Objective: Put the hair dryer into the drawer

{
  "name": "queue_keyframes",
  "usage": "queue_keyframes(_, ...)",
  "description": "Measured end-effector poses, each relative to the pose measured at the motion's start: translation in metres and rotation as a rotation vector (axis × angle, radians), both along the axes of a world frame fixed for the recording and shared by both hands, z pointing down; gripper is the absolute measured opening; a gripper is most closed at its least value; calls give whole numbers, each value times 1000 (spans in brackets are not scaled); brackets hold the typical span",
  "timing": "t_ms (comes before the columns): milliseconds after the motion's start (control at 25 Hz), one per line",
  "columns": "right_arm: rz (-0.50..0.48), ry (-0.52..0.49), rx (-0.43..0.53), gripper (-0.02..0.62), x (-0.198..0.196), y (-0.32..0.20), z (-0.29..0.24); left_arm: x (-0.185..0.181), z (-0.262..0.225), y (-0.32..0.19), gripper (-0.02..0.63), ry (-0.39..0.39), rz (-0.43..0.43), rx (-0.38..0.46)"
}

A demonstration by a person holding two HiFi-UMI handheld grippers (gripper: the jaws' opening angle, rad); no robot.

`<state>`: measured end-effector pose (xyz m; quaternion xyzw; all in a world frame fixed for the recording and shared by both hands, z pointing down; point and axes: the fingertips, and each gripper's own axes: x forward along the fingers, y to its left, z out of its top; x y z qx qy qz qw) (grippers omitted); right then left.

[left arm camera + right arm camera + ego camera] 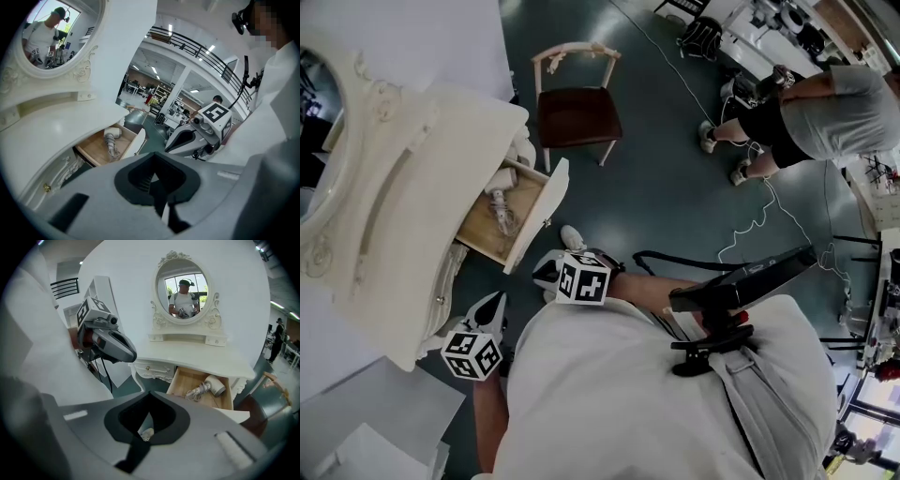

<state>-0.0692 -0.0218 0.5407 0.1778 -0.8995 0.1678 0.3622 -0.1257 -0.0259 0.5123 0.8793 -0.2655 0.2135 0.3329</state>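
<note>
The white hair dryer (500,208) lies with its coiled cord inside the open wooden drawer (527,232) of the white dressing table (412,187). In the gripper views the hair dryer (111,136) (213,385) rests in that same drawer (183,379). My left gripper (495,305) hangs near the table's front corner, below the drawer, shut with nothing in it. My right gripper (546,273) is just in front of the drawer's front panel, also shut and empty. Neither touches the drawer. The left gripper view shows its shut jaws (158,190); the right gripper view shows its own (147,422).
A wooden chair (575,111) with a dark seat stands beyond the drawer. A person (825,108) stands at the far right by a bench, cables trailing on the floor (750,230). An oval mirror (183,289) tops the table. White sheets (366,417) lie on the floor at lower left.
</note>
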Motion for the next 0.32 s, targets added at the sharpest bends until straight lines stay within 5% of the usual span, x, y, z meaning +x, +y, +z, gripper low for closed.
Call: queue_keyframes(320, -11, 0, 2, -3, -1, 4, -1, -2, 1, 4, 2, -5, -3, -7)
